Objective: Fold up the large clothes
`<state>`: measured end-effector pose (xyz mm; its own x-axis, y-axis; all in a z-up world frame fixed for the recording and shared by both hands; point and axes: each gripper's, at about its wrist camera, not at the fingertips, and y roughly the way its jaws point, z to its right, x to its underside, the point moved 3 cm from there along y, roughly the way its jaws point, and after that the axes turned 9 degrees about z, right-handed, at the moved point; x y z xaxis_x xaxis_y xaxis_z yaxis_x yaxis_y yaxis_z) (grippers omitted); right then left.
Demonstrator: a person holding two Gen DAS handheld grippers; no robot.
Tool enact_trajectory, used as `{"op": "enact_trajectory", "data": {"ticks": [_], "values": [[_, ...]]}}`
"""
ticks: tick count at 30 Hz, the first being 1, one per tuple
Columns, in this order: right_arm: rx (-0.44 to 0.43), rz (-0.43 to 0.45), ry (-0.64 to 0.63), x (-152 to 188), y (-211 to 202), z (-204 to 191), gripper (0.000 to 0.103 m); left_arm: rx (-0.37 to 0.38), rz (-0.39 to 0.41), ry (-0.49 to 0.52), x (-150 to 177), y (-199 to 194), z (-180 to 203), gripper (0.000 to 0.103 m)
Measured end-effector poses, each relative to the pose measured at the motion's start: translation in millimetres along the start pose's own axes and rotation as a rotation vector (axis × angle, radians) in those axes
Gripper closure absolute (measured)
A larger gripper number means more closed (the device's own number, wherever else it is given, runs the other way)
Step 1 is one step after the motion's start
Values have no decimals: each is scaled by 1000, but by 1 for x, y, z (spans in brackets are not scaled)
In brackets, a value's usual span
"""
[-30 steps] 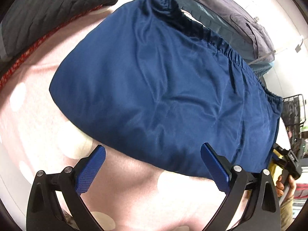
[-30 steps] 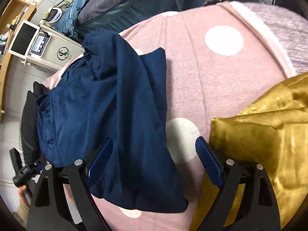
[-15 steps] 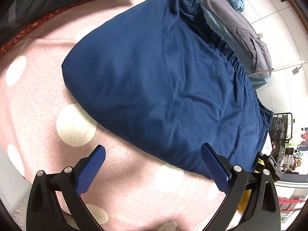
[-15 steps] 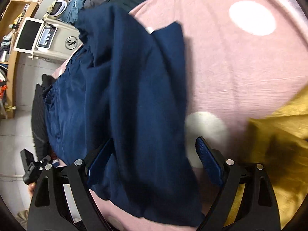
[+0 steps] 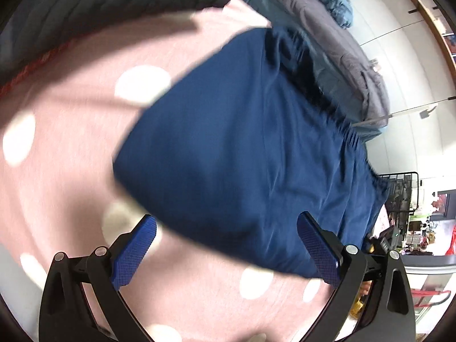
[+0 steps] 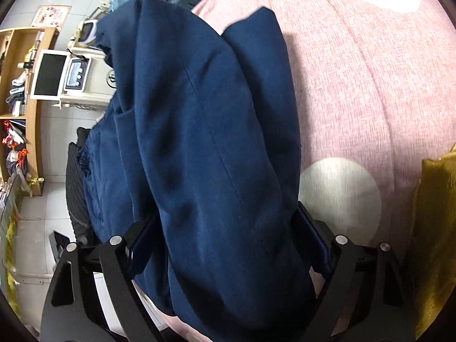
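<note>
Item: navy garment point(image 5: 250, 154), folded, with a gathered elastic edge along its upper right side; in your left wrist view it fills the centre and right of the frame, lying on the pink spotted cover point(image 5: 71, 142). That view is blurred.

Left gripper point(image 5: 226, 252): your fingers point(image 5: 134, 252) stand wide apart at the bottom of the frame, nothing between the pads; the garment's near edge lies just beyond them, apart from both.

Right gripper point(image 6: 228, 245): your fingers point(image 6: 313, 245) stand wide, with a thick fold of the same navy garment point(image 6: 205, 148) running down the centre of the frame between them. The cloth covers most of both pads; it touches or hides them, but no squeeze shows.

Also in view: mustard-yellow cloth point(image 6: 433, 222) at the right edge of the right wrist frame; dark quilted bedding point(image 5: 108, 2) at the upper left, grey clothing point(image 5: 336, 45) at the upper right of the left wrist frame; a wooden shelf point(image 6: 20, 91) at the left
</note>
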<state>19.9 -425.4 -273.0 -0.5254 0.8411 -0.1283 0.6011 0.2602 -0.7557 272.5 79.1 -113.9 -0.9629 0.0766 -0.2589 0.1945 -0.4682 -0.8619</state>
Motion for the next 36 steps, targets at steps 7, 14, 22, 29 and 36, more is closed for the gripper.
{"op": "enact_trajectory", "data": {"ticks": [7,14,22,29,36], "values": [[55,-2,16,0,3,2,16,19,30,71,-79,13,-14,6],[165,2,31,5,7,-8,16,68,-72,81,-98,68,-33,6],[344,36,-25,13,14,-31,17,175,-216,51,-87,128,-21,5],[430,52,-79,18,23,-50,17,203,-241,69,-94,131,-19,5],[500,66,-146,23,28,-70,27,199,-212,89,-90,132,-9,7]]}}
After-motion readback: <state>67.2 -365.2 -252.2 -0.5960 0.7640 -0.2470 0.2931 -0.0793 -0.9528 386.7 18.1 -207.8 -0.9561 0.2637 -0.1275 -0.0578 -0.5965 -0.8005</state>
